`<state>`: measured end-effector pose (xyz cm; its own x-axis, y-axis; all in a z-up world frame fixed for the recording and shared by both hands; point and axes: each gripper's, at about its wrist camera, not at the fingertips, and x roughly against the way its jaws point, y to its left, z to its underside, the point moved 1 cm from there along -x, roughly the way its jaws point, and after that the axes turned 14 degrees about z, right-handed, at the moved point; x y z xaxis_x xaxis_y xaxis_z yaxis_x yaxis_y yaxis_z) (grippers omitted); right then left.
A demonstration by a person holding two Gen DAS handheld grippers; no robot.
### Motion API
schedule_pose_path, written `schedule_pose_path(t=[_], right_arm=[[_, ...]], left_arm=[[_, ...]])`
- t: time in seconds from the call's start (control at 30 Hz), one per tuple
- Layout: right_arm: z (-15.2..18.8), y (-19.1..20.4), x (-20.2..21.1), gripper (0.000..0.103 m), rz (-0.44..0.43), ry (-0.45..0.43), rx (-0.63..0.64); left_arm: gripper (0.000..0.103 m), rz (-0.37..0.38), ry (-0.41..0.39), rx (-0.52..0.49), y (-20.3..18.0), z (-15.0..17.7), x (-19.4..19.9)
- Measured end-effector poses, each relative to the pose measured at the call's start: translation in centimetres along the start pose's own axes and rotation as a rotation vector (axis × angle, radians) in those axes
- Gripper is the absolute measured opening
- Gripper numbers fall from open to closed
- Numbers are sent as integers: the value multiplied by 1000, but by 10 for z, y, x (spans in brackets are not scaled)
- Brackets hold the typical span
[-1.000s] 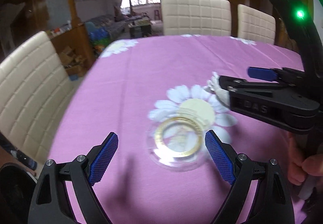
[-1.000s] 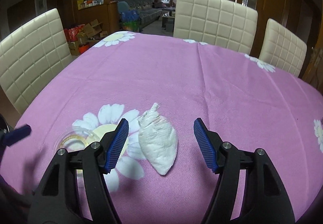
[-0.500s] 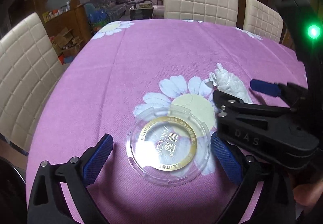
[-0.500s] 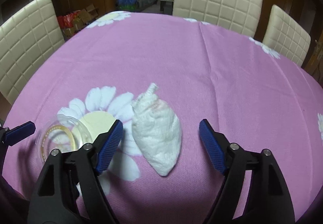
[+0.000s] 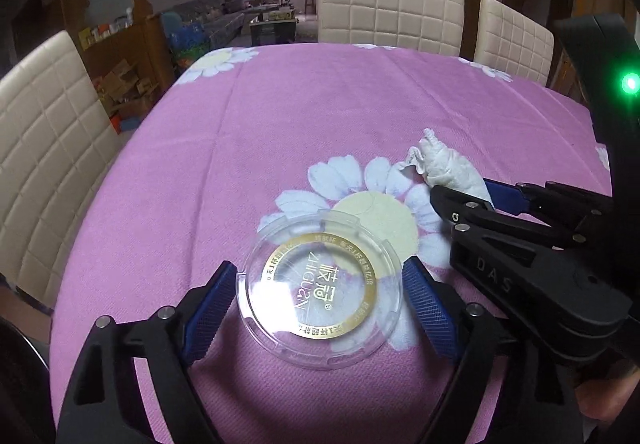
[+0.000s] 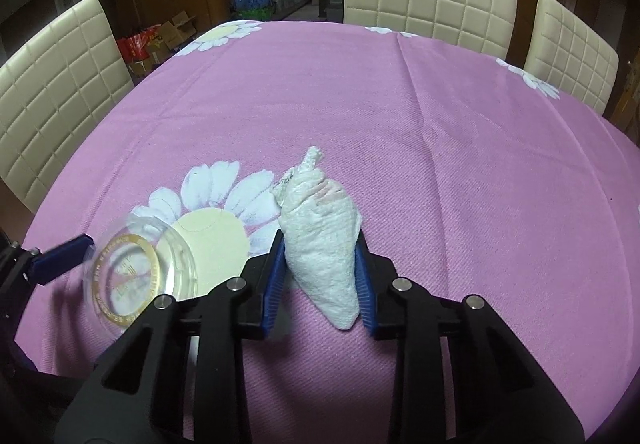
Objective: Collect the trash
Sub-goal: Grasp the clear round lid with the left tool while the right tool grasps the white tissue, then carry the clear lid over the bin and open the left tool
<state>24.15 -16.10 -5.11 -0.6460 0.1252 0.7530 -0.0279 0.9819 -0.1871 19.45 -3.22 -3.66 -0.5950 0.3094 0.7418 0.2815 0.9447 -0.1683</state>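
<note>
Right wrist: fingers closing, pressing tissue wad | left fingers closing around clear lid

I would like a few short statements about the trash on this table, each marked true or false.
1. The crumpled white tissue sits between the right gripper's blue pads. True; its jaws are closing.
2. The clear plastic lid has a red ring. False: the ring is gold.
3. The left gripper straddles the lid. True; its jaws are closing.
4. The tablecloth is green. False: it is pink with white daisies.
</note>
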Motion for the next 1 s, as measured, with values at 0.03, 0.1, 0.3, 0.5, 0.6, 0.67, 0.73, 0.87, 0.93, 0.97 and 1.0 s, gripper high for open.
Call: schedule_pose_path(t=[0.03, 0.1, 0.3, 0.5, 0.6, 0.67, 0.73, 0.87, 0.93, 0.97, 1.0], right_arm=[[0, 0, 1, 28, 0, 2, -1], [0, -1, 2, 25, -2, 1, -4], [0, -8, 11, 24, -14, -17, -24], [-1, -7, 29, 24, -53, -51, -21], [1, 1, 38, 24, -79, -69, -1], [3, 9, 46, 24, -107, -87, 18], [5, 20, 56, 24, -133, -116, 45], [15, 49, 83, 24, -191, -197, 121], [21, 64, 95, 24, -210, -231, 162], [24, 72, 101, 24, -217, -246, 180], [27, 81, 107, 24, -228, -258, 197]], left_arm=[[82, -2, -1, -2, -1, 0, 0], [82, -5, -3, 3, 1, 0, 1], [82, -72, -58, -35, -2, 2, 16], [82, -117, -131, -62, 1, 2, 47], [82, -149, -181, -75, 5, 10, 68], [82, -179, -211, -78, 11, 16, 81], [82, -217, -248, -84, 20, 25, 98], [82, -317, -319, -86, 40, 43, 129], [82, -359, -344, -78, 50, 51, 141], [82, -375, -350, -71, 55, 56, 147], [82, -389, -353, -65, 60, 59, 151]])
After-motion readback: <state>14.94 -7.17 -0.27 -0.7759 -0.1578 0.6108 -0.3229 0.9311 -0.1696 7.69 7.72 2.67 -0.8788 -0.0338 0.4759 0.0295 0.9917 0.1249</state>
